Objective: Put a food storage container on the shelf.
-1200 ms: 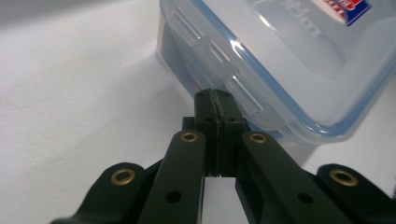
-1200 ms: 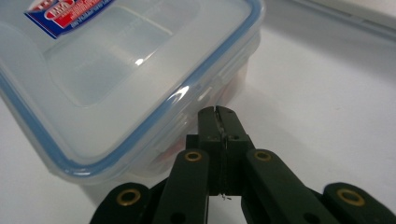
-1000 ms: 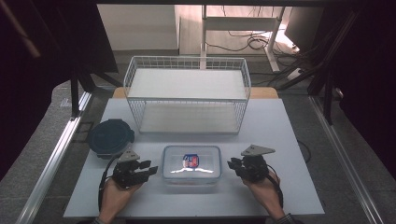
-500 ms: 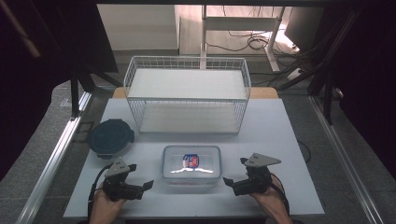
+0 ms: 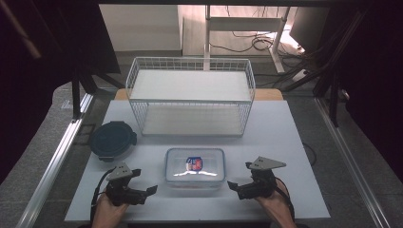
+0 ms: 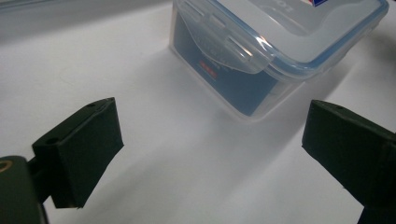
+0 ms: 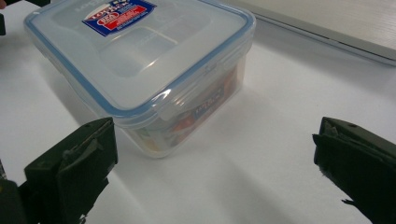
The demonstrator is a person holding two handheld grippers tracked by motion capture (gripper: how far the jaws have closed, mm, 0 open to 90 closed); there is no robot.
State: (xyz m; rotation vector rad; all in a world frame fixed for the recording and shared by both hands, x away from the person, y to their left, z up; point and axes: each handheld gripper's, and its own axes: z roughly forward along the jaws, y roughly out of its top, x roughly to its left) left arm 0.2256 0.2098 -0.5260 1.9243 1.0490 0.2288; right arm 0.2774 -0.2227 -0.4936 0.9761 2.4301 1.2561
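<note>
Two tongs, left tongs (image 5: 153, 190) and right tongs (image 5: 231, 185), stand spread wide and empty on either side of the lidded container (image 5: 195, 166) on the white worktop (image 5: 285, 142), their jaws having just opened.

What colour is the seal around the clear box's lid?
Blue; the seal shows best in the right gripper view.

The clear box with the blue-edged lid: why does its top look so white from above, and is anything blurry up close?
High view: glare streaks across the clear box lid. Left gripper view: soft shadow spreads beneath the box, the near jaws slightly blurred. Right gripper view: lid label crisp, jaws soft.
</note>
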